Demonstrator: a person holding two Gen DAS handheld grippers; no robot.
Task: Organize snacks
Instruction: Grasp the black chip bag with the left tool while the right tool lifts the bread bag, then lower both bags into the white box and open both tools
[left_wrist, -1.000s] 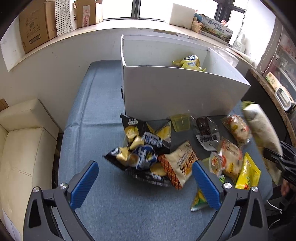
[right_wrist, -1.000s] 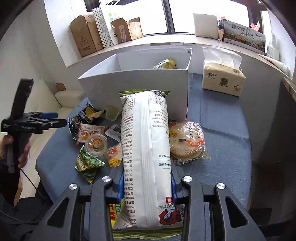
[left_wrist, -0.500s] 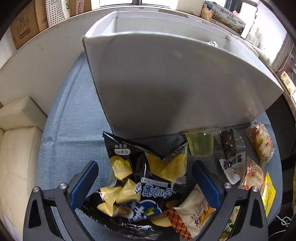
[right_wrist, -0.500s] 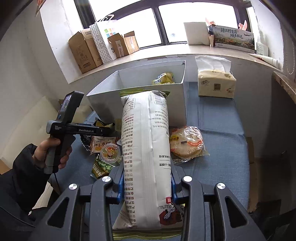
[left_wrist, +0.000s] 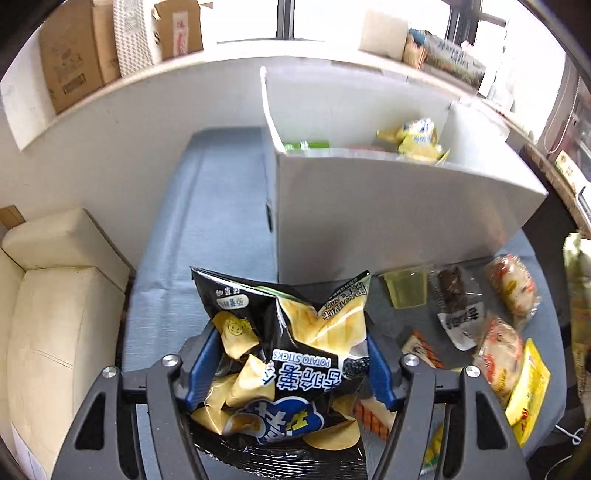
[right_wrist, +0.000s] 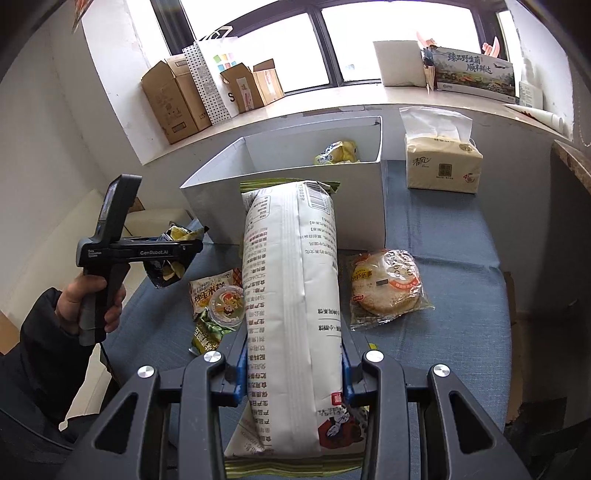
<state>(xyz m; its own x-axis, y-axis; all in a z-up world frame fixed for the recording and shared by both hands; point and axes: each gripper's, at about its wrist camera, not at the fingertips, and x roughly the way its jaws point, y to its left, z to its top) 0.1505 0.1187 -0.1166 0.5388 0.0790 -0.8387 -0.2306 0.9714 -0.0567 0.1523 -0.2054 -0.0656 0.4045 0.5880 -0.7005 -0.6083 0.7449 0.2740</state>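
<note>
My left gripper (left_wrist: 286, 363) is closing on the chip bag (left_wrist: 284, 354), low in the frame. My right gripper (right_wrist: 293, 363) squeezes the white bag (right_wrist: 291, 295).

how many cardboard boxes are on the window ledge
3, all at the ledge's left end: a tall closed one far left, then two smaller open ones right of the spotted paper bag. Others may be hidden.

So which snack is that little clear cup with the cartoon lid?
Start at the white box on the blue table. In front of it, left of the long white bag that the right gripper holds, sits the jelly cup. It is the only round, lidded cup among flat packets.
</note>
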